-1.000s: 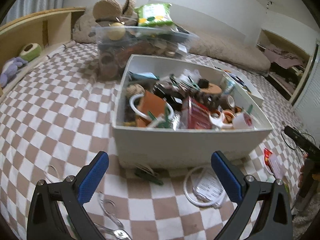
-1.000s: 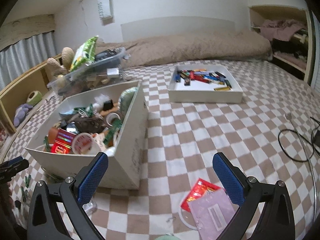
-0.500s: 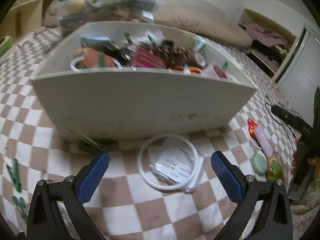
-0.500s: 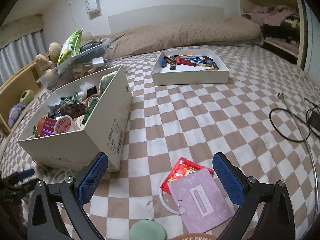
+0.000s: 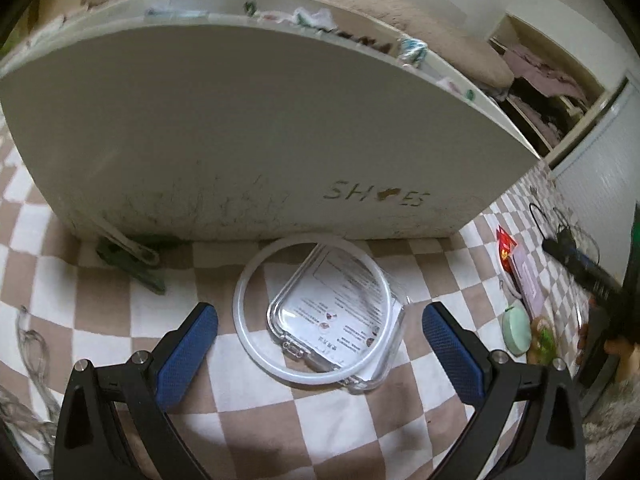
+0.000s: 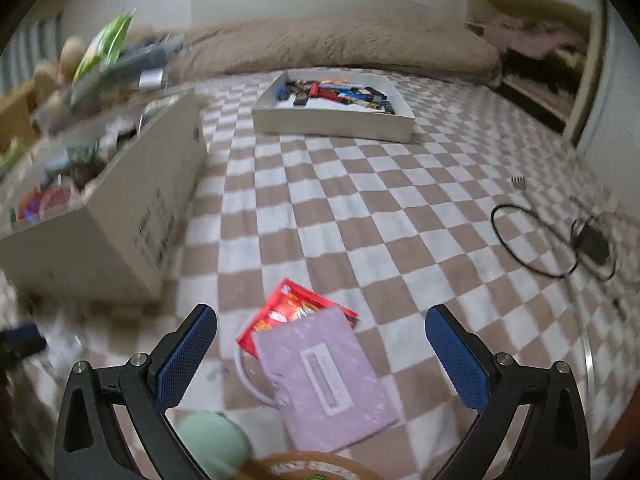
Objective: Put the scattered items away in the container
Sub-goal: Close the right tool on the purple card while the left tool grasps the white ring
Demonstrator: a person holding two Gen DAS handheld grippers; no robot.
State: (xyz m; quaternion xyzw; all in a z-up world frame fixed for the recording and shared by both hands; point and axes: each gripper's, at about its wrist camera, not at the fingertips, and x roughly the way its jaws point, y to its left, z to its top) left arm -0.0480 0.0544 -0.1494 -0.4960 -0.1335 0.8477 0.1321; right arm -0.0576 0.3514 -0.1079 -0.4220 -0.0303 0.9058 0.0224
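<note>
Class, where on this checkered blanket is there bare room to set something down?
Free: the wide patch between the big box, shallow tray and black cable. Crowded: by the purple pouch and red packet.

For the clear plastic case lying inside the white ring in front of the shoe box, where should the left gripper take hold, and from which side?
Probably from above, across the near rounded corner of the clear plastic case, where it lies over the thin white ring and stands proud. The case lies flat on the checkered blanket, so a side approach finds little edge. The open left gripper already straddles it; the white shoe box blocks the far side.
</note>
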